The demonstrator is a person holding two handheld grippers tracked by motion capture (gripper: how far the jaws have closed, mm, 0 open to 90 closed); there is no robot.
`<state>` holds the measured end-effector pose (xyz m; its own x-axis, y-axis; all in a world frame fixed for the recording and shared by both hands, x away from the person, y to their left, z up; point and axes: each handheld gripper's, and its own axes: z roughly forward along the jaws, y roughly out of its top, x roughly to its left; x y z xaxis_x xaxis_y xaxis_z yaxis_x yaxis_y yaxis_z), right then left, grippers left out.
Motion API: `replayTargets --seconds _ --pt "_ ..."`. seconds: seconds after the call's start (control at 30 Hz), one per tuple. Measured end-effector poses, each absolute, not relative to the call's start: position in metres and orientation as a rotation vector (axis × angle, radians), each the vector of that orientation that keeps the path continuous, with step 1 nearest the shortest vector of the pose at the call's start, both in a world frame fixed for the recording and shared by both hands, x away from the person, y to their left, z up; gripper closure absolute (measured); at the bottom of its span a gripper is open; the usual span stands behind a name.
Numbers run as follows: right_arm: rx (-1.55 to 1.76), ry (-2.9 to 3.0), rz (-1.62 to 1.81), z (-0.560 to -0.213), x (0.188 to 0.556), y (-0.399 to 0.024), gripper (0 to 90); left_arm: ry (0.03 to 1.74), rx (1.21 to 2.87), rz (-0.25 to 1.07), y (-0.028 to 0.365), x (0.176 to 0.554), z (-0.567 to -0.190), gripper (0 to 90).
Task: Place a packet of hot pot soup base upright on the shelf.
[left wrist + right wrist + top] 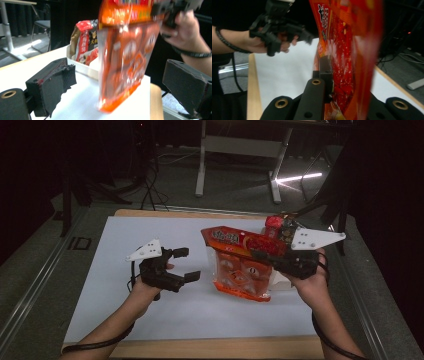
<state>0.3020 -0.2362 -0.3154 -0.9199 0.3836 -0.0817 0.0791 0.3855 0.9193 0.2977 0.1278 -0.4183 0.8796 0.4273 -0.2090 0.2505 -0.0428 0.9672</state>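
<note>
Between the pinched jaws of the right gripper (pixel 264 254), at about three o'clock on the white table top (pixel 150 315), hangs an orange-red snack bag (pixel 240 270), clamped by its top band. That band is a solid red-orange strip printed with a logo and small pictures, while the body below is clear film through which round orange-and-white pieces show, ending in a sealed orange bottom edge. In the right gripper view the bag (pixel 344 62) fills the space right at the jaws, its glossy red surface speckled with white and blurred. In the left gripper view it (pixel 125 62) hangs upright, tilted slightly, and whether its lower edge touches the table cannot be told. At about nine o'clock of the bag, well apart from it, the left gripper (pixel 186 265) hovers over the table with its jaws spread wide and nothing between them, its pads (pixel 53 85) bare. Behind the bag, toward one o'clock, a shallow white box (pixel 82 67) holds another snack packet (pixel 85 40), red, brown and black. Beyond the table lies a dark floor with table legs (pixel 201 160).
</note>
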Motion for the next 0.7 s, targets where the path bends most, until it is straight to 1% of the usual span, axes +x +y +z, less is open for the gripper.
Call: replayTargets --seconds 0.2,0.5,0.7 --pt "0.445 2.320 1.535 -0.300 0.314 -0.248 90.0 0.538 1.659 0.160 0.132 0.288 -0.431 7.5" --pt "0.509 2.274 1.485 -0.283 0.332 -0.271 90.0 0.598 1.678 0.121 0.146 0.274 -0.450 7.5" --pt "0.566 2.245 1.447 -0.276 0.343 -0.291 90.0 0.609 1.691 0.145 0.155 0.262 -0.454 7.5"
